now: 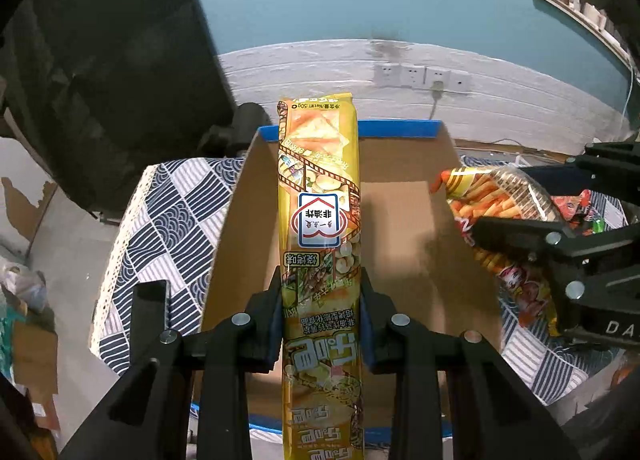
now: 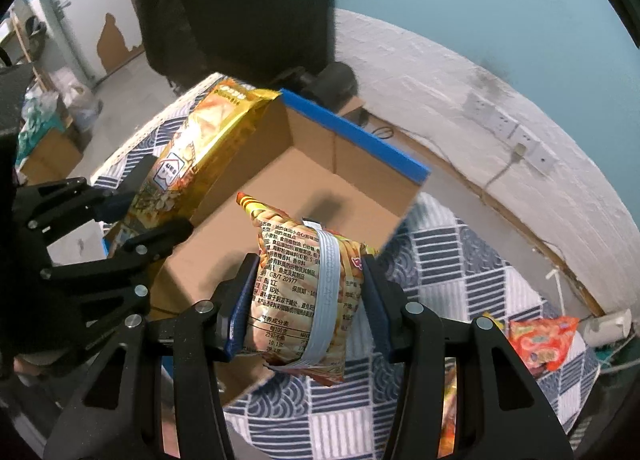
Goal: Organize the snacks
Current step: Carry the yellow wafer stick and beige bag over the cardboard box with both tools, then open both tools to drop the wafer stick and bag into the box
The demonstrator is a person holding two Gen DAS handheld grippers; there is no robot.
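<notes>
Your left gripper (image 1: 322, 324) is closed tight on a long yellow cracker pack (image 1: 320, 228), its blue pads pinching the pack near the lower half, and it holds the pack over the open cardboard box (image 1: 400, 220). Your right gripper (image 2: 308, 312) is clamped on a stick-snack bag (image 2: 300, 300), which hangs above the box's near right edge.

Neither snack is in the box yet; what shows of its floor is bare, so the job looks barely begun. An orange snack packet (image 2: 540, 340) waits on the patterned tablecloth (image 2: 460, 280) to the right, well apart from the box.

The box's near corners are hidden behind the grippers, and other packets by the right gripper are cut off and hard to identify.
</notes>
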